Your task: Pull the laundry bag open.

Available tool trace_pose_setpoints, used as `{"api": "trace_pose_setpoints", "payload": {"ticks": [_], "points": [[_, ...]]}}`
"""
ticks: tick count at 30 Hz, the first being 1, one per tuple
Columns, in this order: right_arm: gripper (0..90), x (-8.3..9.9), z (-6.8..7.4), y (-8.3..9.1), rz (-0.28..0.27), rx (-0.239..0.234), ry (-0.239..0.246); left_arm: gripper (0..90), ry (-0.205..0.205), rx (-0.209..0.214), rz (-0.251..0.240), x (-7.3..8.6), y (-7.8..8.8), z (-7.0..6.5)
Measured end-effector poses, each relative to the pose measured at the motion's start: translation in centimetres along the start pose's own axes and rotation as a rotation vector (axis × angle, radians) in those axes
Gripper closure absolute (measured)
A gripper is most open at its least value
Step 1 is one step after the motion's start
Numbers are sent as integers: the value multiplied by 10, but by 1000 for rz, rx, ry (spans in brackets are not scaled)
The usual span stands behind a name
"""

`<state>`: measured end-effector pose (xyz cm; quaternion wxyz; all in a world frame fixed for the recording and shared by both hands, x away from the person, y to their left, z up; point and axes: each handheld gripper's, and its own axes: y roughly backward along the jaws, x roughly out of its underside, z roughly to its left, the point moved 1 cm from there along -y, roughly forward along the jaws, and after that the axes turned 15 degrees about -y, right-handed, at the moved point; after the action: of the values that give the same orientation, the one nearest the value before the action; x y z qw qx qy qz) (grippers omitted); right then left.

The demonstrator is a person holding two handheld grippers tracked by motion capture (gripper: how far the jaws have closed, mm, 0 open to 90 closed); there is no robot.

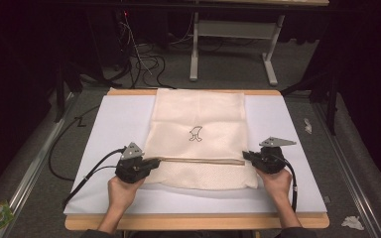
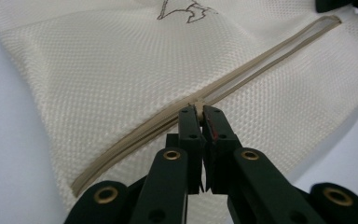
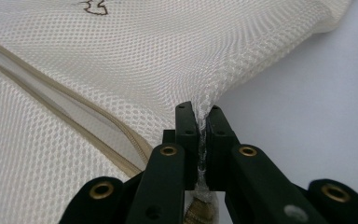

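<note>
Both claws are clenched, our left claw (image 2: 199, 111) on the zipper pull (image 2: 197, 103), our right claw (image 3: 198, 116) pinching the mesh bag (image 1: 198, 111), whose zipper (image 1: 198, 159) looks nearly all left to travel.

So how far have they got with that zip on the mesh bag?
Done: both grips are set. The left gripper is shut on the zip pull, and the right gripper pinches the mesh bag at its edge. In hand: holding the bag taut. The zip shows a gap along its length, so it looks open. Closing it probably remains.
</note>
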<state>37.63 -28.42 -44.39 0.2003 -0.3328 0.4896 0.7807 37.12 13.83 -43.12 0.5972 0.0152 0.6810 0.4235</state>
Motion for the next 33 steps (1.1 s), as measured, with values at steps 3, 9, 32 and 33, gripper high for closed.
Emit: {"api": "trace_pose_setpoints", "payload": {"ticks": [3, 9, 32, 33], "points": [[878, 0, -2, 1, 2, 3, -18, 870, 4, -2, 1, 2, 2, 2], [878, -2, -1, 1, 8, 6, -5, 870, 24, -6, -11, 7, 7, 7], [878, -4, -5, 1, -24, 13, -21, 870, 82, -53, -36, 19, 21, 23], [878, -4, -4, 1, -23, 12, -20, 870, 84, -53, -35, 20, 21, 23]]}}
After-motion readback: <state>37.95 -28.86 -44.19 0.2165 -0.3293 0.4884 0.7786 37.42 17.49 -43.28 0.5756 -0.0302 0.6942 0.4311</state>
